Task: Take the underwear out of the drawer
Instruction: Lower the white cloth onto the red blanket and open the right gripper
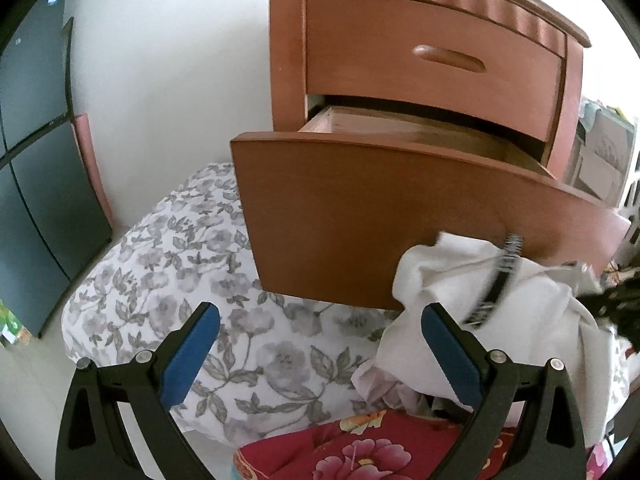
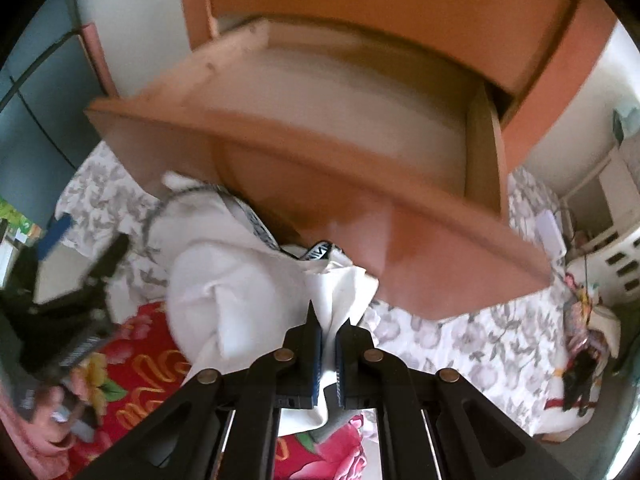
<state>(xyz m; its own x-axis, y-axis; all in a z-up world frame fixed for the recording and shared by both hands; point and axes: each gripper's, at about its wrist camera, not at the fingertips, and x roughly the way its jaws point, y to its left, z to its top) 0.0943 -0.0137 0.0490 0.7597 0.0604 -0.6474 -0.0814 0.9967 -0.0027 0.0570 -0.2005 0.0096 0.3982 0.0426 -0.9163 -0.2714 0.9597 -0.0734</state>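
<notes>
Wooden nightstand [image 1: 420, 20]: lower drawer [image 1: 400, 216] pulled fully out, its visible interior bare. Floral bedsheet [image 1: 180, 248] below serves as landing spot. White underwear [image 2: 240, 280] with black patterned waistband [image 1: 500, 280] hangs outside the drawer front, over the bed. Right gripper [image 2: 329, 332]: jaws clamped on a fold of the fabric. Left gripper [image 1: 320, 344]: jaws wide apart, empty, clear of the cloth.

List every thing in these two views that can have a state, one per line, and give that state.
Lower drawer: pulled out, nothing visible inside.
Upper drawer: closed.
White underwear: out of the drawer, hanging crumpled from the right gripper.
Right gripper: shut on the white underwear.
Left gripper: open, holding nothing.
</notes>
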